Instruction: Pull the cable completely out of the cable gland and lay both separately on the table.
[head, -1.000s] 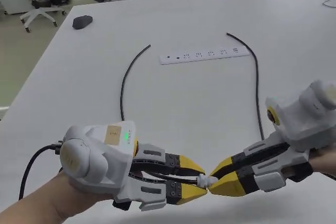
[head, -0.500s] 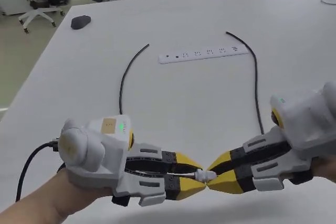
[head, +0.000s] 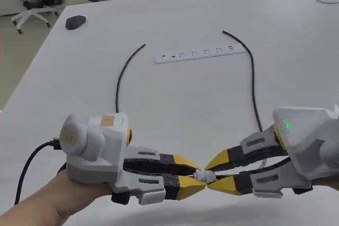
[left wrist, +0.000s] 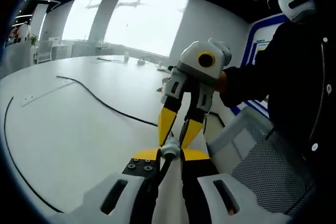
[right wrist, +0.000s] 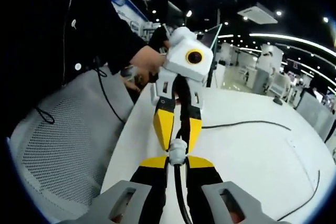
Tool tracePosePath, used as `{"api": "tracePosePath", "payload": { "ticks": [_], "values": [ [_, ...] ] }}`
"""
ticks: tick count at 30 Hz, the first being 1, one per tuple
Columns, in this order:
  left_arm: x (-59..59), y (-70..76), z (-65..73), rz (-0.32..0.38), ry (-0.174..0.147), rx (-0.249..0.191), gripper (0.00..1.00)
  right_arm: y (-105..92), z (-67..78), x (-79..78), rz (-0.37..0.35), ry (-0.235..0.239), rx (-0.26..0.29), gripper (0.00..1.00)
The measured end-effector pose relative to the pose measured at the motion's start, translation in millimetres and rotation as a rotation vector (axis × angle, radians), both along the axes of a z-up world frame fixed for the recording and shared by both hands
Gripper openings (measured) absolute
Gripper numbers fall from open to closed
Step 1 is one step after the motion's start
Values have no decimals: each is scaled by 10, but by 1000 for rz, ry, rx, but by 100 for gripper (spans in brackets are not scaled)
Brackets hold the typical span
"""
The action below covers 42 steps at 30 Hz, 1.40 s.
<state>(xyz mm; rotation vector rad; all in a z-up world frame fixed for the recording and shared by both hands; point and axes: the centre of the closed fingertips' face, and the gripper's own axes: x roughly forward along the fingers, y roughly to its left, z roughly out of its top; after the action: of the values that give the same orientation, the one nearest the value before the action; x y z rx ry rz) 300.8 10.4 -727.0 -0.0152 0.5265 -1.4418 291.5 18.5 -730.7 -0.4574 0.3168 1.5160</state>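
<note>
Right gripper (head: pixel 210 177) lower, gland (head: pixel 201 175) between jaws

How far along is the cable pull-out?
Done: the part is picked up and held above the table. In hand: left tool and right tool are shut tip to tip on the white cable gland. The black cable is threaded through it, showing between each tool's jaws. Left: pull the cable free, then lay both down apart.
</note>
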Motion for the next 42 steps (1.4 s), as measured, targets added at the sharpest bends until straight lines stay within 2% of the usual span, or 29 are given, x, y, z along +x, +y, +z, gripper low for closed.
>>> {"api": "tracePosePath", "payload": {
  "ticks": [1, 3, 4, 6, 9, 10, 11, 12, 13, 15, 17, 18, 19, 22, 23, 26, 27, 28, 30, 31, 33, 35, 36, 38, 40, 41, 42],
  "values": [
    [0, -2, 4, -1, -6, -3, 15, -4, 3, 10, -2, 5, -3, 8],
    [-9, -13, 25, -10, -29, -8, 15, -20, 16, 10, -63, 147, 2, 9],
    [-14, -20, 49, -20, -60, -15, 15, -16, 47, 18, -97, 245, 27, 14],
    [-8, -20, 78, -37, -116, -14, 15, -18, 105, 17, -116, 369, 72, 24],
    [-16, -21, 118, -45, -158, -14, 15, -21, 151, 48, -146, 486, 114, 22],
    [-14, -17, 128, -49, -182, -13, 15, -21, 161, 60, -154, 514, 126, 21],
    [-15, -16, 131, -50, -188, -13, 15, -14, 181, 69, -159, 536, 144, 21],
    [-25, -12, 137, -55, -197, -12, 15, -6, 199, 67, -170, 589, 158, 20],
    [-28, -13, 162, -61, -224, -20, 15, -2, 206, 73, -179, 629, 167, 19],
    [-33, -13, 182, -72, -269, -19, 15, 0, 183, 98, -184, 633, 162, 16],
    [-30, -16, 187, -70, -259, -22, 15, 6, 161, 94, -187, 641, 151, 13],
    [-25, -12, 189, -71, -271, -18, 15, 19, 170, 74, -185, 674, 156, 12],
    [-23, -10, 188, -70, -268, -18, 15, 26, 167, 61, -186, 700, 153, 12],
    [-30, -3, 184, -71, -266, -16, 15, 35, 171, 29, -178, 714, 147, 10],
    [-30, -2, 178, -71, -263, -14, 15, 40, 177, 16, -173, 706, 146, 9],
    [-30, 0, 160, -67, -245, -9, 15, 39, 165, 6, -146, 605, 131, 8],
    [-28, 0, 147, -63, -230, -6, 15, 37, 161, 1, -128, 538, 125, 8],
    [-26, -1, 140, -58, -214, -7, 15, 35, 155, -5, -120, 505, 119, 8],
    [-17, -1, 117, -51, -197, -1, 15, 33, 143, -2, -104, 402, 105, 7],
    [-11, -1, 95, -45, -173, 4, 15, 33, 131, -12, -93, 347, 92, 7],
    [3, -5, 79, -34, -159, 3, 15, 27, 109, -4, -85, 276, 79, 7],
    [16, -4, 60, -10, -107, -3, 15, 24, 99, 2, -73, 199, 71, 7],
    [19, -3, 56, -5, -96, -4, 15, 18, 89, 1, -63, 148, 63, 7],
    [8, -5, 45, -7, -87, 0, 15, 13, 65, -14, -56, 115, 44, 7],
    [21, -10, 29, 3, -69, 4, 15, 6, 49, 6, -39, 19, 17, 7],
    [24, -9, 22, 7, -63, 4, 15, 5, 39, 3, -44, 18, 9, 7],
    [24, -10, 10, 11, -53, 6, 15, 6, 19, 8, -39, -3, -10, 7]
  ]
}}
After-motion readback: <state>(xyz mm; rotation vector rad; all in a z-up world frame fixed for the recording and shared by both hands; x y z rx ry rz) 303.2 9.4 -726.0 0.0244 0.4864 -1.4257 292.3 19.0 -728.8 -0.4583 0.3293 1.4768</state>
